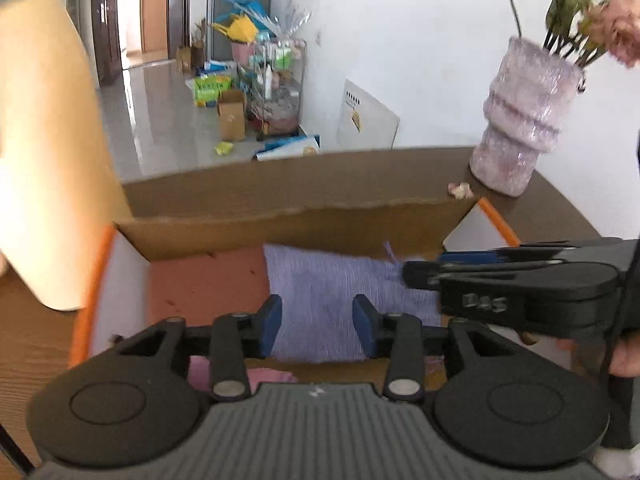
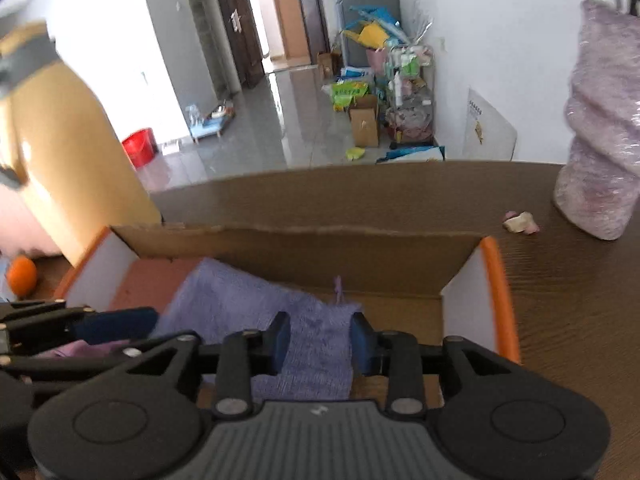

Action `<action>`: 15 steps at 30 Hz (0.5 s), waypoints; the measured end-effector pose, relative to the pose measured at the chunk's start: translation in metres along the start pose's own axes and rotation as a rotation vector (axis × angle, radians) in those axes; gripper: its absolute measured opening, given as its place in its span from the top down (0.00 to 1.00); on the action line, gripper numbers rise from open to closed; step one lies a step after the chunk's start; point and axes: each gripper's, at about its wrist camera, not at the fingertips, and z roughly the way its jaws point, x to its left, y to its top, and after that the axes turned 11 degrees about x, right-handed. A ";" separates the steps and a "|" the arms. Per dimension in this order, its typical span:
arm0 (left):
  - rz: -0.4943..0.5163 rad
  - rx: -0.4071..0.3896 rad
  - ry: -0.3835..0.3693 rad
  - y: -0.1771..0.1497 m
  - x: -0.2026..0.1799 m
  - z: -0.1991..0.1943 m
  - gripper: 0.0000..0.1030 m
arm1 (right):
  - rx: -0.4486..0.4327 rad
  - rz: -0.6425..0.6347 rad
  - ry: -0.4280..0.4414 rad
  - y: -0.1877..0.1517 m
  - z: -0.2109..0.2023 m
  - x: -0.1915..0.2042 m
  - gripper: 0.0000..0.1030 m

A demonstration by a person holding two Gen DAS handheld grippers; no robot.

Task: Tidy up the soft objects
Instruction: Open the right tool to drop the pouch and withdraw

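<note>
A lilac towel (image 1: 340, 300) (image 2: 248, 304) lies in an open cardboard box (image 1: 320, 228) (image 2: 320, 252) with orange-edged flaps, on top of a rust-red cloth (image 1: 208, 284) (image 2: 156, 280). My left gripper (image 1: 318, 320) hovers over the towel's near edge. Its blue pads stand apart, with the towel beneath the gap. My right gripper (image 2: 322, 342) is open the same way over the towel's right end. Each gripper shows in the other's view: the right one (image 1: 420, 270) coming in from the right, the left one (image 2: 132, 326) from the left. A pink cloth (image 1: 272, 376) (image 2: 76, 350) peeks out at the box's near side.
The box stands on a brown wooden table (image 1: 560, 216) (image 2: 560, 300). A lilac vase (image 1: 520, 120) (image 2: 600, 140) with flowers stands at the back right, with petal scraps (image 1: 460, 190) (image 2: 520, 222) beside it. A tall yellow object (image 1: 48, 160) (image 2: 72, 140) stands at the left, with an orange (image 2: 22, 276) near it.
</note>
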 end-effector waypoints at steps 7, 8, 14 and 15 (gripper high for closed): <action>0.005 -0.081 0.057 -0.001 0.004 -0.088 0.58 | -0.120 -0.013 -0.051 -0.012 -0.113 0.001 0.59; 0.014 -0.097 0.082 -0.004 0.003 -0.104 0.57 | -0.134 -0.021 -0.059 -0.016 -0.132 0.003 0.58; 0.033 -0.219 0.144 -0.029 -0.007 -0.213 0.49 | -0.237 -0.037 -0.084 -0.048 -0.237 0.016 0.50; 0.034 -0.241 0.150 -0.037 -0.009 -0.228 0.48 | -0.251 -0.045 -0.083 -0.058 -0.251 0.021 0.50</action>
